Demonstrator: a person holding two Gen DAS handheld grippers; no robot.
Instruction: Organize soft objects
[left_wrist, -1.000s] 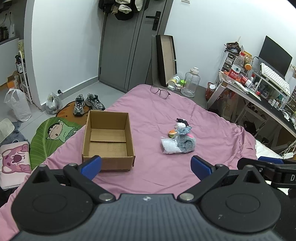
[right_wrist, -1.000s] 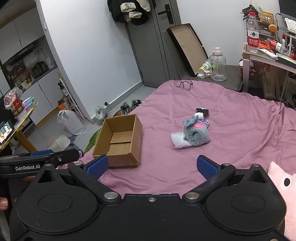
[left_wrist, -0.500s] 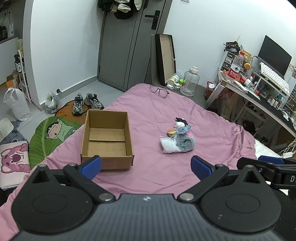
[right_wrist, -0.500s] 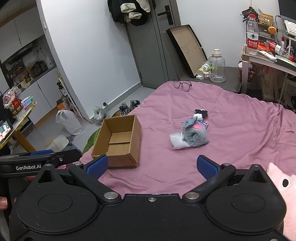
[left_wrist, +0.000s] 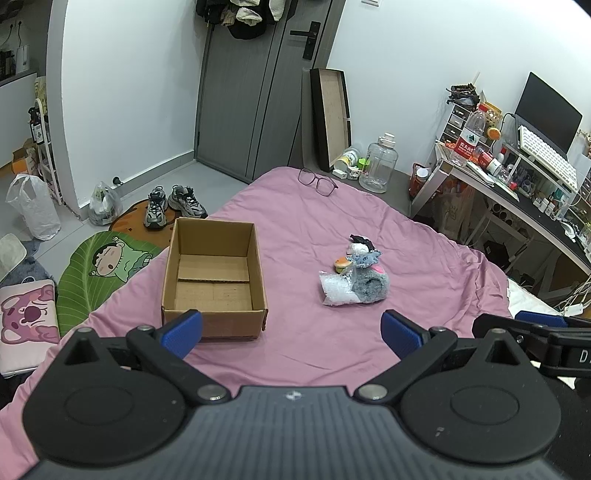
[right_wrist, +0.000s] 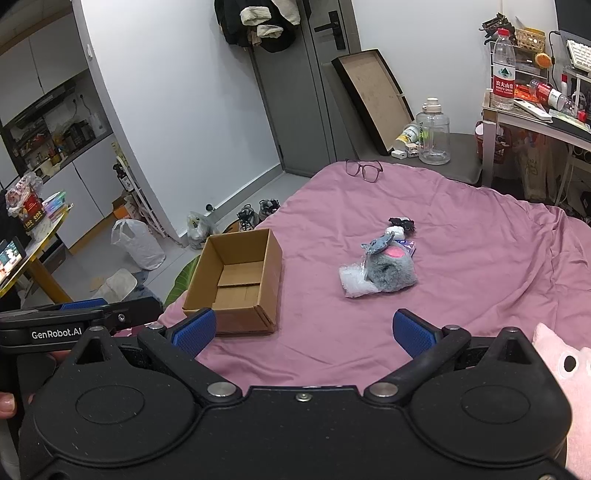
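An empty open cardboard box sits on the pink bedspread. To its right lies a small pile: a grey plush toy, a clear bubble-wrap packet, a small orange-topped item and a black-and-white piece. My left gripper hovers open near the bed's front edge, nothing between its fingers. My right gripper is likewise open and empty, well short of the pile.
Glasses lie at the bed's far end. A pink plush sits at the right wrist view's lower right. Shoes, bags and floor mats are left of the bed. A cluttered desk stands right, a water jug beyond.
Both views have drawn back a little from the bed, so the box and pile appear slightly farther. Both grippers stay open and empty.
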